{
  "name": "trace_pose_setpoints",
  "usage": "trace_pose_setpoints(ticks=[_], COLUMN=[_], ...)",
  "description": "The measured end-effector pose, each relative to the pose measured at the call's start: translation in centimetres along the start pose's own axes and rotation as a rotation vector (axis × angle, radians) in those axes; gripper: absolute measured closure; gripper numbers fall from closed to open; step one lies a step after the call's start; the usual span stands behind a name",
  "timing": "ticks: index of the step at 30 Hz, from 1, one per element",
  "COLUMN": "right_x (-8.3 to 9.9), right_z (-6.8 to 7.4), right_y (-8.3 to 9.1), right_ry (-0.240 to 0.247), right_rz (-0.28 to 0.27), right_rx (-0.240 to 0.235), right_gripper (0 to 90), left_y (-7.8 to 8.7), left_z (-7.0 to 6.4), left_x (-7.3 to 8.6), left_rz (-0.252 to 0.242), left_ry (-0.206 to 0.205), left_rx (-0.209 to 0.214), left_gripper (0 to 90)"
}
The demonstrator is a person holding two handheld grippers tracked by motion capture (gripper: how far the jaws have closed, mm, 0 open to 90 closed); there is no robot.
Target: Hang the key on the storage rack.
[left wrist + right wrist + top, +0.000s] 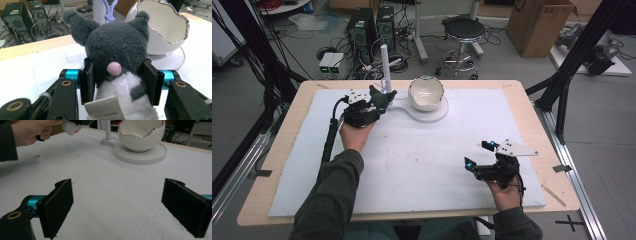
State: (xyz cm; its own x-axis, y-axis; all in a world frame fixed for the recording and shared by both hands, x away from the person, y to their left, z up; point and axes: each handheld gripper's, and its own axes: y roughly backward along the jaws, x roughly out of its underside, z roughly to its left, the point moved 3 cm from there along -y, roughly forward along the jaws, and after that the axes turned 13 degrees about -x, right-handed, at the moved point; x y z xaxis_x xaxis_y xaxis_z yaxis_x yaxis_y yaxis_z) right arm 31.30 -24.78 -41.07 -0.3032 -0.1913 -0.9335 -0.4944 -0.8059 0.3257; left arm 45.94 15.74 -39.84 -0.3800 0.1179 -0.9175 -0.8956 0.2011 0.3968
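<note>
A grey and white plush toy (117, 57) with two ears, a pink nose and a paper tag sits squeezed between the jaws of my left gripper (120, 80). In the high view that left gripper (379, 102) holds the plush toy (381, 97) over the table's far left, just left of a white egg-shaped bowl (426, 93) with a silver rim on a round white base (437, 112). The bowl (165, 30) stands close behind the toy. My right gripper (475, 156) rests open near the front right, nothing between its pads (58, 205).
A white mat (412, 150) covers the wooden table (532, 115). A thin white post (385, 67) rises from the base's left arm. On the floor beyond the table stand computer towers (372, 27), a stool (464, 32) and a cardboard box (537, 25).
</note>
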Motion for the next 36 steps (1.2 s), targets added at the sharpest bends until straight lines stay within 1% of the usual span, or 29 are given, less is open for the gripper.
trace_pose_setpoints(ticks=[4,8,10,17,21,23,30,32,33,36], right_x=[0.01,-0.05,-0.08,-0.07,-0.06,-0.06,-0.06,-0.06,-0.07,-0.13], right_z=[-0.04,0.07,0.09,0.03,0.00,0.00,0.06,0.07,0.03,-0.01], right_y=[0.05,0.02,0.06,0.04,0.04,0.05,0.06,0.05,0.06,0.11], right_ry=[-0.007,0.001,-0.003,0.000,-0.001,0.000,0.000,-0.002,0.001,0.004], right_rz=[0.000,0.001,-0.001,0.001,0.001,0.000,0.001,0.000,0.000,-0.006], right_rx=[0.001,0.000,0.000,0.002,0.002,0.001,0.001,0.001,0.001,0.004], right_gripper=[10.0,10.0,10.0,10.0,10.0,10.0,10.0,10.0,10.0,10.0], left_y=[0.05,0.15,0.10,-0.09,-0.08,-0.10,-0.12,-0.16,-0.13,-0.07], left_z=[0.02,-0.06,-0.13,-0.25,-0.14,-0.16,-0.07,-0.09,-0.10,-0.18], left_x=[-0.01,-0.06,-0.02,0.11,0.12,0.15,0.20,0.27,0.31,0.37], left_rz=[0.001,-0.004,-0.002,-0.001,0.001,0.001,0.008,0.017,0.021,0.026], left_ry=[-0.008,0.002,-0.010,-0.010,-0.017,-0.014,-0.023,-0.024,-0.037,-0.047], left_rx=[-0.003,-0.003,0.002,0.003,-0.001,0.006,0.002,0.008,0.001,-0.001], left_gripper=[51.3,50.1,49.9,49.6,49.0,48.4,46.5,45.2,44.4,41.9])
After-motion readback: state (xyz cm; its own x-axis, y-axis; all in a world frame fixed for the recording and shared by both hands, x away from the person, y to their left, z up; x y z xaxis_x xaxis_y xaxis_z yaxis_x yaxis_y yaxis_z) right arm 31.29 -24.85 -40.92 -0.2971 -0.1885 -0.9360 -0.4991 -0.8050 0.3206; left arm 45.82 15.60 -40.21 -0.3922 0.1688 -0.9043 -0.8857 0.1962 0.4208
